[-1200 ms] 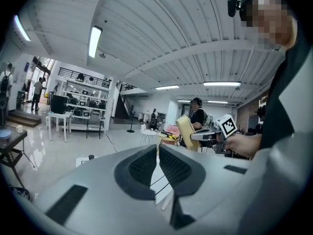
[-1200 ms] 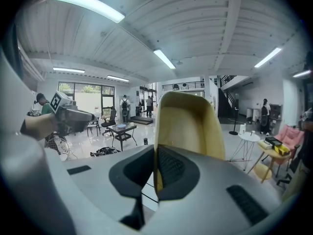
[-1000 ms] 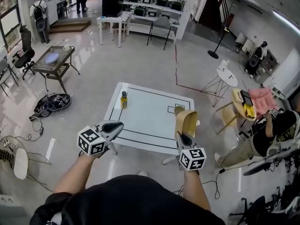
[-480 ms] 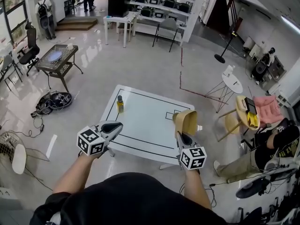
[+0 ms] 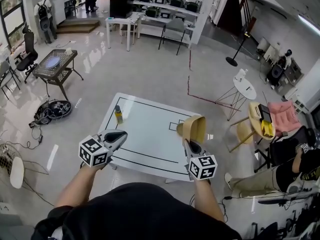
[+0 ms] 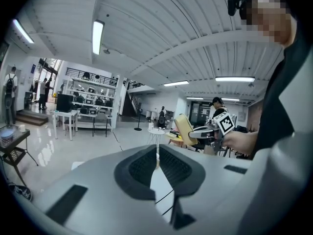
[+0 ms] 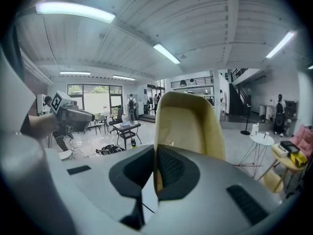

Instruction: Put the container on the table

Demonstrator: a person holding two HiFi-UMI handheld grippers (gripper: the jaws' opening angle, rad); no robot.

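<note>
At the table [image 5: 145, 134], right hand-held gripper [image 5: 189, 143] clamps forward-pointing container [image 5: 195, 128]; left hand-held gripper [image 5: 122, 134] closed.

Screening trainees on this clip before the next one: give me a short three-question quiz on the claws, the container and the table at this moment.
1. Fill in: the left claw has its jaws ___, with nothing between them.
2. True or false: the container already stands on the white table.
3. What stands on the table near its left edge in the head view? A) a mug B) a small bottle C) a plate
Key: 1 shut. 2 false; the right claw holds it by its wall, off the table. 3 B.
</note>
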